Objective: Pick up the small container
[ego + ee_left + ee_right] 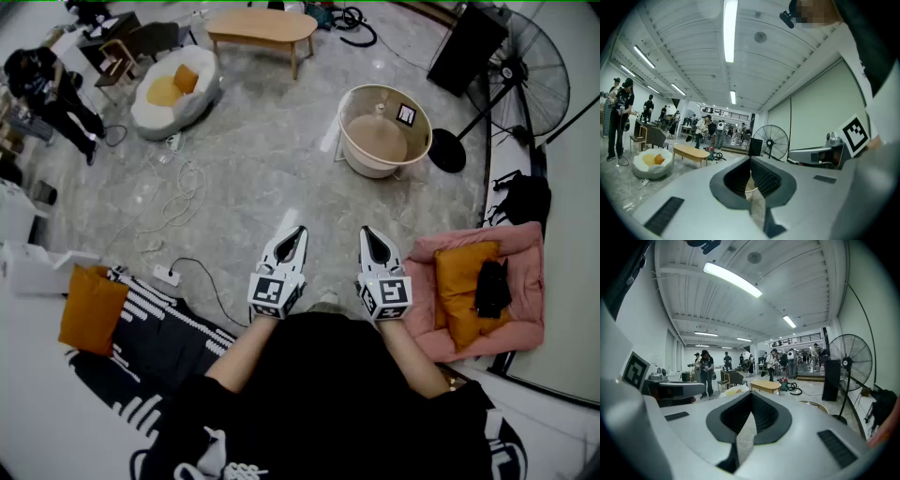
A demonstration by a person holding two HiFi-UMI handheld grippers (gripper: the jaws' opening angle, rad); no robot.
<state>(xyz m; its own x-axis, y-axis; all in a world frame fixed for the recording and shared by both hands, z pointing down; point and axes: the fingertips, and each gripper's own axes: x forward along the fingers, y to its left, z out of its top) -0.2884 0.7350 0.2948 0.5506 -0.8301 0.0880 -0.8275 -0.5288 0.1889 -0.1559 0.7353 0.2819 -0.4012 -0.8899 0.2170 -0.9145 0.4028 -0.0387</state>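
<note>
- Left gripper (pixel 296 232): jaws closed tip to tip, nothing between them.
- Right gripper (pixel 368 232): jaws closed and empty, just beside the left gripper and level with it.
- Both grippers are held above the stone floor (pixel 262 178).
- Small container (pixel 373 167): a round beige tub, upright on the floor, ahead of the right gripper and well apart from both.
- Pink cushion (pixel 525 246): lies to the right of the right gripper.
</note>
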